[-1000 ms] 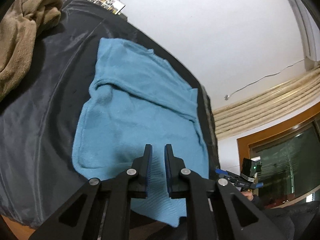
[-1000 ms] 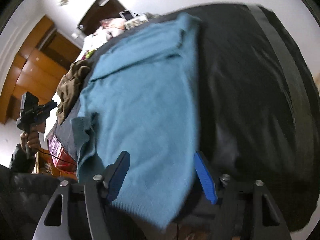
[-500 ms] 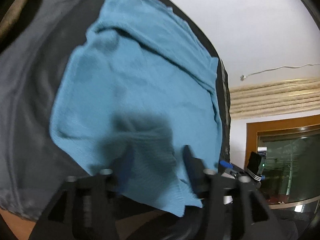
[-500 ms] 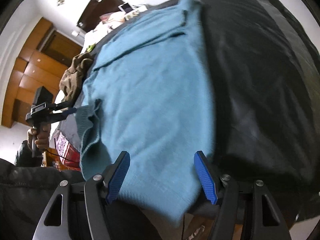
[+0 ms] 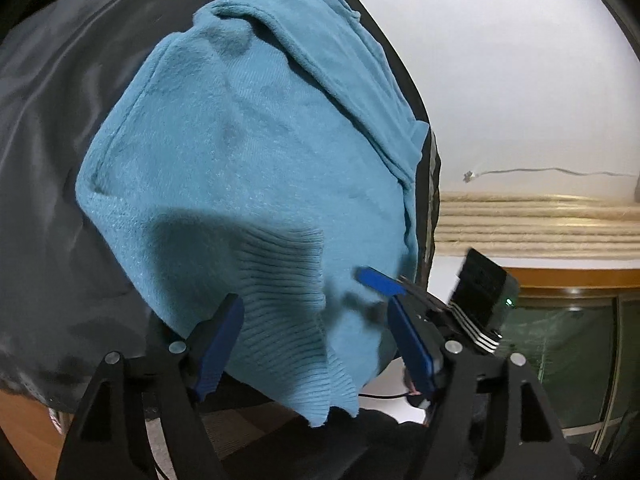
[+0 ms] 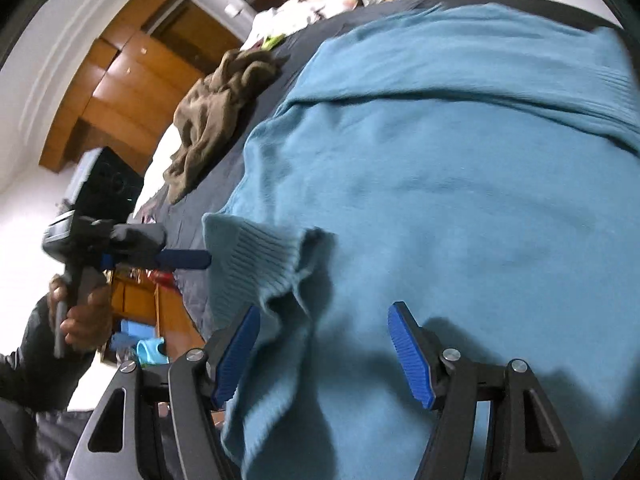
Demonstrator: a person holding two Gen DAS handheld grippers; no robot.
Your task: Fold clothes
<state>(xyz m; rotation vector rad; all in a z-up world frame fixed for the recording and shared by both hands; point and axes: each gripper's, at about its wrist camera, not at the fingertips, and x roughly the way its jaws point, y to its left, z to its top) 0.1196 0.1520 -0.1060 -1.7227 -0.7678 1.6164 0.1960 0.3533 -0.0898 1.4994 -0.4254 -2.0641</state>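
With both tongs, left and right, spread apart over the teal knitted sweater's ribbed hem, I judge I must next pinch it.

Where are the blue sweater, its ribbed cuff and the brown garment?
blue sweater (image 6: 460, 184), right wrist view, main body.
ribbed cuff (image 5: 280, 280), left wrist view, ribbed band.
brown garment (image 6: 216, 104), right wrist view, crumpled middle.

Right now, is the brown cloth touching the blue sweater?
Apart. The right wrist view shows a strip of dark bed cover between the brown cloth and the blue sweater.
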